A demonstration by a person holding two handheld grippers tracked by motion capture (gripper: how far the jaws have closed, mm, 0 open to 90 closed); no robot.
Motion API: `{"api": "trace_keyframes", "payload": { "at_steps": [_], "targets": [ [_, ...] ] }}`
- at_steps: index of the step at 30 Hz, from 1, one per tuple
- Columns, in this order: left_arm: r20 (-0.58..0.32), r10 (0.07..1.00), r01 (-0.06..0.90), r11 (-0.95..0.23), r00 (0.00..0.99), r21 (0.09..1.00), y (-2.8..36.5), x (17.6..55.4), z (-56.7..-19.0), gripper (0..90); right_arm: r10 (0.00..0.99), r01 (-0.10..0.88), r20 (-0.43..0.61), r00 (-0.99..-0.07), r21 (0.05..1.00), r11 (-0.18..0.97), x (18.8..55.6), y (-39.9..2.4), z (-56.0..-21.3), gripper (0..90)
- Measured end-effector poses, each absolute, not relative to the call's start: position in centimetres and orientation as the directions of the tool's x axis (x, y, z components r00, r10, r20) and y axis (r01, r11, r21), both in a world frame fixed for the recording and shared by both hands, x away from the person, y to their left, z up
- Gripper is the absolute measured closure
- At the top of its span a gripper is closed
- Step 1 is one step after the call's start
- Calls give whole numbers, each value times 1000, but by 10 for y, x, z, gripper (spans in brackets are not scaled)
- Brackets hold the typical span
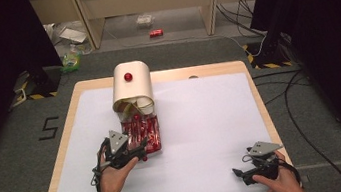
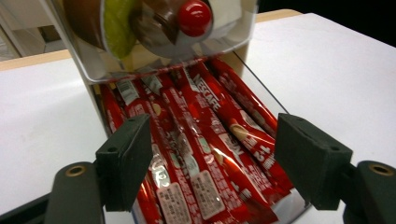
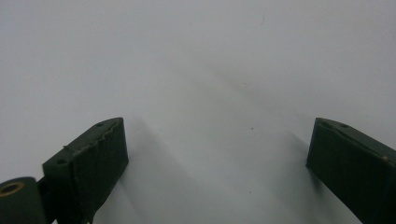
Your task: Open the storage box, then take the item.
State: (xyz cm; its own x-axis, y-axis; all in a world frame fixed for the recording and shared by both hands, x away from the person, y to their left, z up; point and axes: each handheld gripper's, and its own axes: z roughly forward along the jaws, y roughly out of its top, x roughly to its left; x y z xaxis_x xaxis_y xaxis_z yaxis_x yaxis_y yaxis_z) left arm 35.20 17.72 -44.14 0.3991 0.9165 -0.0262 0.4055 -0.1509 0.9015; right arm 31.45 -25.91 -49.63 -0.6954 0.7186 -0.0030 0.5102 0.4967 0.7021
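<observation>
Both grippers, left gripper and right gripper, apparently hold jaws apart.

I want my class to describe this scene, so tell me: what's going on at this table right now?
A person works with tongs in each hand at a white-covered table. The left tongs hover open over red coffee stick packets lying in the clear tray of a cream dispenser box with a red knob; no packet is gripped. The right tongs rest open over bare tabletop, away from the box.
</observation>
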Motion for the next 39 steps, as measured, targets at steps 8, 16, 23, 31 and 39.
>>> {"api": "trace_keyframes", "payload": {
  "at_steps": [8, 16, 23, 31, 39],
  "targets": [
    [-20, 924, 409, -150, 383, 900, 176, 363, -442, 291, 718, 509, -4, -696, 702, 498, 315, -259, -496, 55],
    [-23, 927, 420, -147, 374, 895, 178, 370, -444, 363, 719, 510, -3, -695, 702, 497, 315, -259, -496, 55],
    [-24, 925, 422, -149, 378, 894, 176, 372, -446, 446, 719, 510, -4, -695, 702, 497, 314, -259, -496, 55],
    [-24, 930, 439, -151, 367, 885, 176, 374, -449, 530, 719, 510, -4, -695, 702, 497, 314, -259, -496, 55],
    [-20, 928, 465, -167, 371, 869, 171, 379, -460, 627, 719, 509, -5, -695, 702, 498, 314, -259, -496, 56]
  ]
}}
